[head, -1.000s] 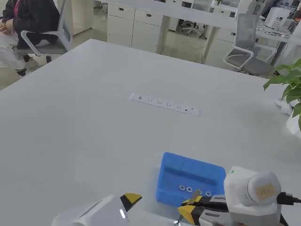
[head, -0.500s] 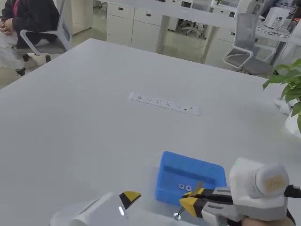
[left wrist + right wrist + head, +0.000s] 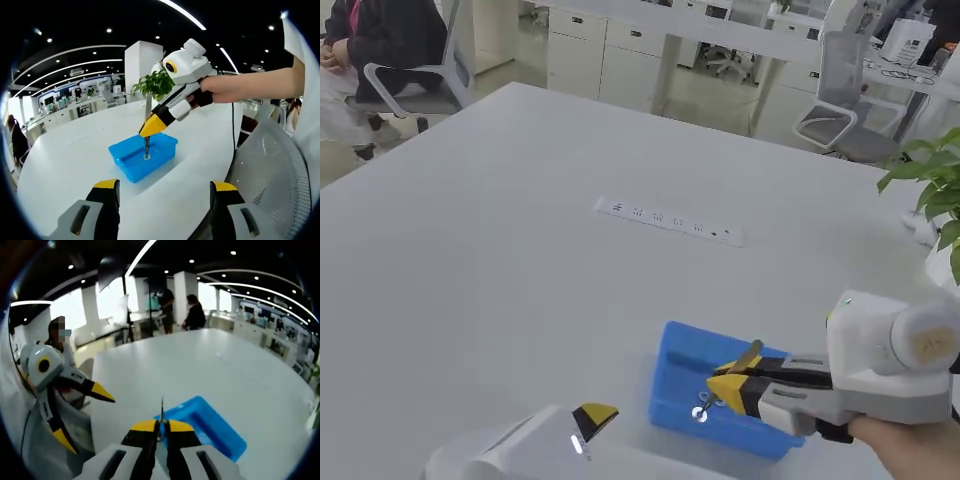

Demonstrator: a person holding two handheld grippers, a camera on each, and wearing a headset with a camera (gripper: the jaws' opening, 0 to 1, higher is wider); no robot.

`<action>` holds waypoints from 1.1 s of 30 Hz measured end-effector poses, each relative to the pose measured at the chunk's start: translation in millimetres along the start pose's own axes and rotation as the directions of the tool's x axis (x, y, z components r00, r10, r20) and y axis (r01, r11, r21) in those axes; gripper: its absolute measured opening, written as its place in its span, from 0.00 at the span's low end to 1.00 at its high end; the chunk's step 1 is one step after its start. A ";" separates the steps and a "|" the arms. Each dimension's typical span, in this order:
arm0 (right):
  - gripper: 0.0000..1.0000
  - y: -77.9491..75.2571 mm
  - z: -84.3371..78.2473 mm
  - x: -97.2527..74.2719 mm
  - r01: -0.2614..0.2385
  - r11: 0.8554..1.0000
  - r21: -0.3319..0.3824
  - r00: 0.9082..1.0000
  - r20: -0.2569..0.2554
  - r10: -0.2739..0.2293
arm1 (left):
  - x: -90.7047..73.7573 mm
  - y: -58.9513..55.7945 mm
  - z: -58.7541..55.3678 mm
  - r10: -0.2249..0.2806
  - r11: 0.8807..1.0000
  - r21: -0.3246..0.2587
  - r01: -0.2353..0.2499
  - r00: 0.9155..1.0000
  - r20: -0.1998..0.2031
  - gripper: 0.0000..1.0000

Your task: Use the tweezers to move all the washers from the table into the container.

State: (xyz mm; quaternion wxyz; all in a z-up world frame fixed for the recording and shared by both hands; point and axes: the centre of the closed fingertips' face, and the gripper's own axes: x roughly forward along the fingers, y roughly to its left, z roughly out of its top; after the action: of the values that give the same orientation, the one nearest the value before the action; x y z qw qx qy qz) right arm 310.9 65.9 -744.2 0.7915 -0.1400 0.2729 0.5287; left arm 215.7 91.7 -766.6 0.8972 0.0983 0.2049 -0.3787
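A blue container (image 3: 678,338) sits near the table's front edge. My right gripper (image 3: 718,384) hovers over it, shut on thin metal tweezers (image 3: 706,403). A small washer (image 3: 700,413) hangs at the tweezers' tip, low over the container's front part. In the left gripper view the tweezers (image 3: 147,137) point straight down into the container (image 3: 129,170), with the washer (image 3: 146,157) at their tip. My left gripper (image 3: 162,192) is open and holds nothing, just short of the container. In the right gripper view the jaws (image 3: 161,426) pinch the tweezers above the container (image 3: 226,438).
A white power strip (image 3: 670,221) lies mid-table. A potted plant (image 3: 935,180) stands at the right edge. Office chairs and a seated person (image 3: 380,40) are beyond the far side. The wide white table (image 3: 500,250) stretches left and ahead.
My right gripper has moved up and forward from in front of the container to above it, carrying the washer at the tweezers' tip. The left gripper stays put.
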 end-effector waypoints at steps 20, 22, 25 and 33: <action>0.03 -34.1 11.8 21.3 0.022 1.000 0.007 1.000 -0.006 -0.022 | -2.1 7.7 1.6 0.035 0.999 -0.019 -0.034 0.999 0.015 0.74; 0.03 -36.5 10.7 24.5 0.023 1.000 0.008 1.000 -0.013 -0.022 | -2.5 8.1 1.7 0.037 0.999 -0.021 -0.036 0.999 0.015 0.74; 0.03 -39.1 8.9 28.8 0.024 1.000 0.009 0.999 -0.022 -0.024 | -2.8 8.7 1.2 0.040 0.999 -0.022 -0.040 0.999 0.012 0.74; 0.03 -49.4 0.9 39.2 0.023 0.999 0.024 0.999 -0.050 -0.022 | -3.7 10.1 1.4 0.048 0.998 -0.030 -0.047 0.999 0.010 0.74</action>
State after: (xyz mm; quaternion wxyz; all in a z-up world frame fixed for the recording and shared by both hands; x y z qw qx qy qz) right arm 367.7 76.3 -769.6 0.7920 -0.1465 0.2973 0.5127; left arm 221.1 100.6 -763.5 0.9084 0.0875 0.2033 -0.3546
